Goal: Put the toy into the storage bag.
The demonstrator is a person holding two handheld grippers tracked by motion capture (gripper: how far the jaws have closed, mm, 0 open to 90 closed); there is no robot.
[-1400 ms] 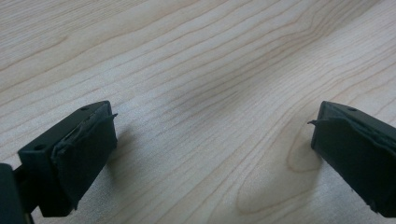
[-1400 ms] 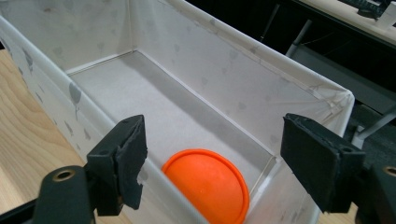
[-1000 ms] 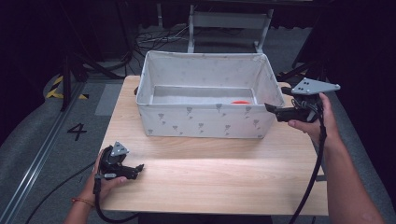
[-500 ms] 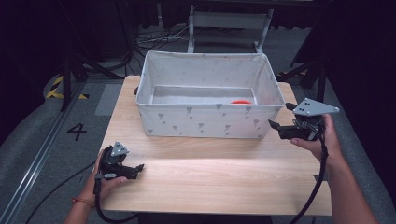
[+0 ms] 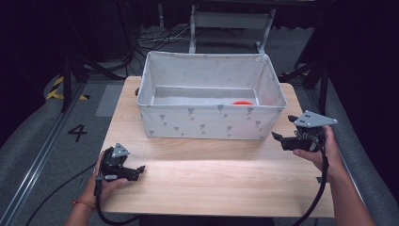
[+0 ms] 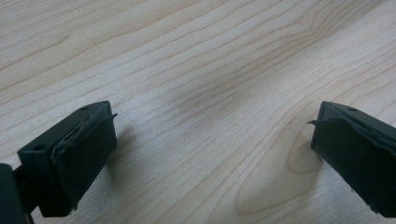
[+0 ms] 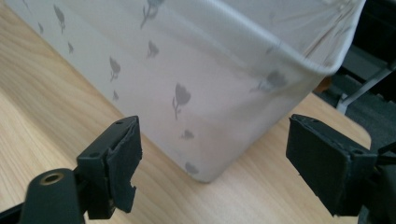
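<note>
Wooden counter carries a white fabric bin. Left tongs rest wide, empty, well in front of the bin. Right tongs, also wide and empty, have dropped back from its right rim to beside its near-right corner; red item inside, so likely just released.

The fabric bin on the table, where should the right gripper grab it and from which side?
Probably the top rim of the fabric bin at its near right corner, coming from the right. The right gripper is open and already faces that corner, seen close up between its fingers. The wall looks soft and flat with no handle in view, so the hemmed rim is the one edge to pinch.
</note>
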